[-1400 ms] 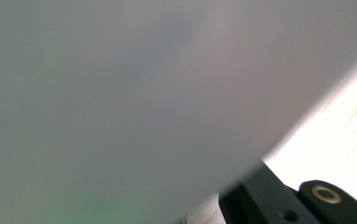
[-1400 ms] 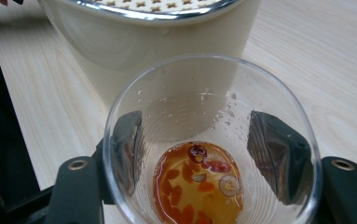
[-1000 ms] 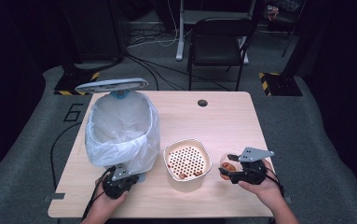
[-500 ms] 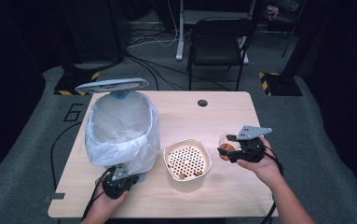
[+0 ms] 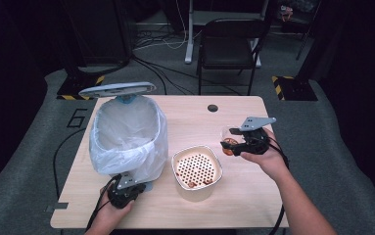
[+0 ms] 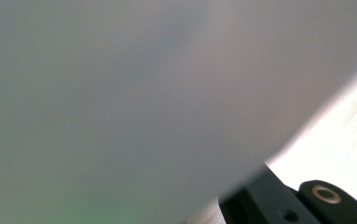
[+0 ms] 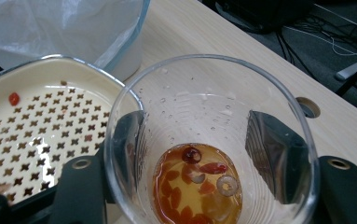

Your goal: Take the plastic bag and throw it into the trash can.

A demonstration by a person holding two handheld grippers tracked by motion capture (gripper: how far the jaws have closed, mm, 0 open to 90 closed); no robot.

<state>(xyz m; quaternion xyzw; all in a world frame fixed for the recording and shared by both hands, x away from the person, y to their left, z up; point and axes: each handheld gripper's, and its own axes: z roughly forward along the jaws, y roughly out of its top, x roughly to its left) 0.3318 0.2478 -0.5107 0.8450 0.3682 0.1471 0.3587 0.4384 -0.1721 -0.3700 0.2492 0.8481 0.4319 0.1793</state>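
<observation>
On my table (image 5: pixel 234 196) I count one lined bin (image 5: pixel 126 139) at nine o'clock, one strainer bowl (image 5: pixel 196 171) at center. My right gripper (image 5: pixel 231 143) clamps one glass (image 7: pixel 209 154) at three o'clock, mouth up, long axis near upright. My left gripper (image 5: pixel 124 190): jaws untellable.

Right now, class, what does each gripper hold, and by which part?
The right gripper clamps the glass by its side walls. The left gripper sits against the bin bag; its hold cannot be told.
</observation>
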